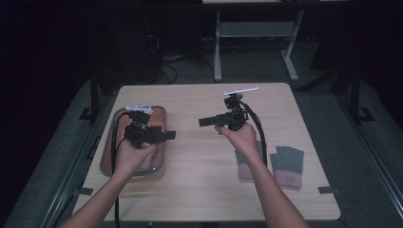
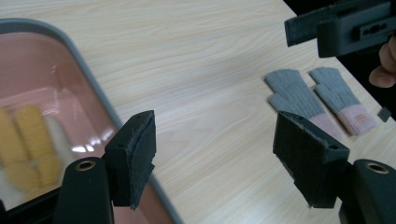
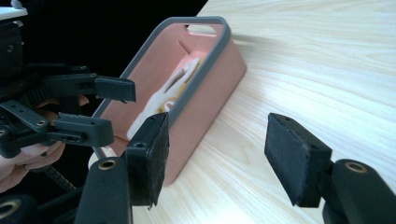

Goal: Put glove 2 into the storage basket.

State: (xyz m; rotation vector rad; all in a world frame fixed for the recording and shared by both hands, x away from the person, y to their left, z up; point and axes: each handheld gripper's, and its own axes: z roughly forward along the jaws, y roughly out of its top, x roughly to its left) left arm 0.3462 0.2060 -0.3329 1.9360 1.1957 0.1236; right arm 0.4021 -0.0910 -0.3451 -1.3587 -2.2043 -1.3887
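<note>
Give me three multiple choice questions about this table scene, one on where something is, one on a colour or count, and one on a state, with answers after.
1. Where do the grey gloves lie?
A. In the tray
B. On the table by the right arm
C. On the floor

2. What colour is the inside of the tray?
A. Pink
B. Green
C. Blue

3. How does the left gripper stand?
A. Shut on a glove
B. Shut on the tray rim
C. Open, holding nothing

Answers: 1 B, the high view shows both gloves flat on the wood near the table's right edge. 2 A, both gripper views show pink walls under a grey rim. 3 C, the left gripper view shows its jaws wide apart over bare table.
</note>
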